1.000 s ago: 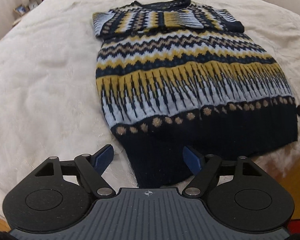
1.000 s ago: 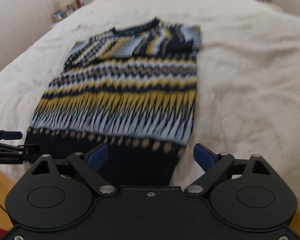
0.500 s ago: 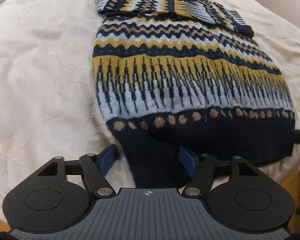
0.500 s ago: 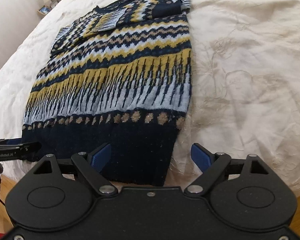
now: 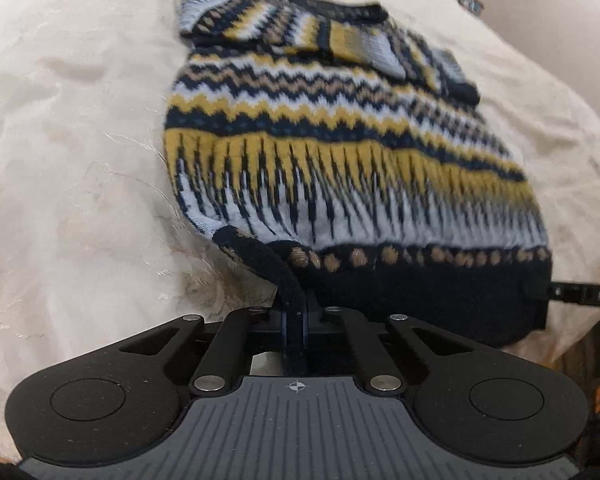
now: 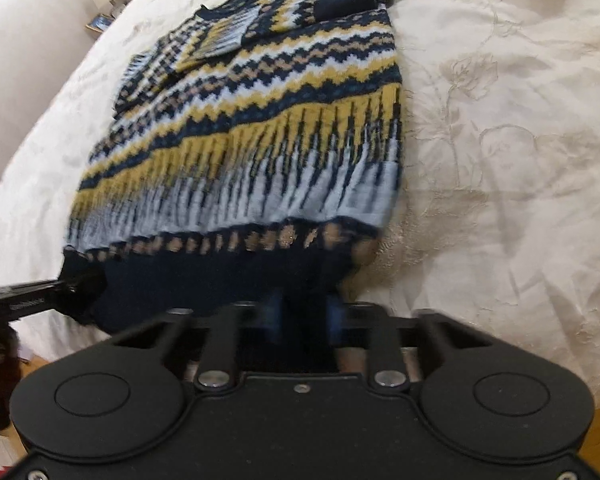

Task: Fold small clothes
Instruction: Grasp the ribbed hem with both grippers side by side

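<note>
- The left gripper was seen clenched on the sweater; its blue pads were drawn almost together, with a thin ridge of the dark navy hem pinched and raised between them at the sweater's left corner
- The right gripper was seen closed on the hem near the sweater's right corner; its pads were blurred, and a thicker bunch of navy knit was held between them
- In the left wrist view the right gripper's finger was seen at the far right edge, touching the hem; white letters were printed on it, only partly legible as "DA"; in the right wrist view small white writing on the left gripper's finger was too blurred to be read
- The sweater was laid flat on the bed, neck away from the cameras, sleeves folded across the chest; a fuzzy knit was shown, with zigzag bands in navy, mustard, tan and pale blue, a row of tan dots and a plain navy ribbed hem
- The bed was covered in cream fabric, wrinkled, with embroidered flower outlines
</note>
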A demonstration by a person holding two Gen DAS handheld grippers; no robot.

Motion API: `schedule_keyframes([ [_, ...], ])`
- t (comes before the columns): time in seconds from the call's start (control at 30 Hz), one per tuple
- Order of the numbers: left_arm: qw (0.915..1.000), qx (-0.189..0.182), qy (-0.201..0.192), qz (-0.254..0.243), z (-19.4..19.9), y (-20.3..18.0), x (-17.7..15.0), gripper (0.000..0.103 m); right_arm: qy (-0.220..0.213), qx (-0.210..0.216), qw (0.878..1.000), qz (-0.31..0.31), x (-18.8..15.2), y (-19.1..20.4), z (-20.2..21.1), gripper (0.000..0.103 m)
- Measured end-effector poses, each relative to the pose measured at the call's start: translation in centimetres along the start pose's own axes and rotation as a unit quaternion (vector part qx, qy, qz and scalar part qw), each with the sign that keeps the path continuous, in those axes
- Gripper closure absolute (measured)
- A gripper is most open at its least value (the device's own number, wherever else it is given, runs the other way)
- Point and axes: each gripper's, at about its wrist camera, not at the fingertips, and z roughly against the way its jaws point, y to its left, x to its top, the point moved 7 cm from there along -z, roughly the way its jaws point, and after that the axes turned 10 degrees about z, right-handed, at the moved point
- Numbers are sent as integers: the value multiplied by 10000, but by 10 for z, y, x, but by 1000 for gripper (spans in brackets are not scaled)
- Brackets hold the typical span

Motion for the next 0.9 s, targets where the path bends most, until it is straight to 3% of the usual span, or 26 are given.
schedule_keyframes([
  [0.33,9967,-470,-652,86,49,-17,29,98,-762,378,9964,-68,31,17,52,91],
  [0.9,9887,-625,-1271,494,79,-23,77,98,-1454,626,9874,28,91,23,87,91],
])
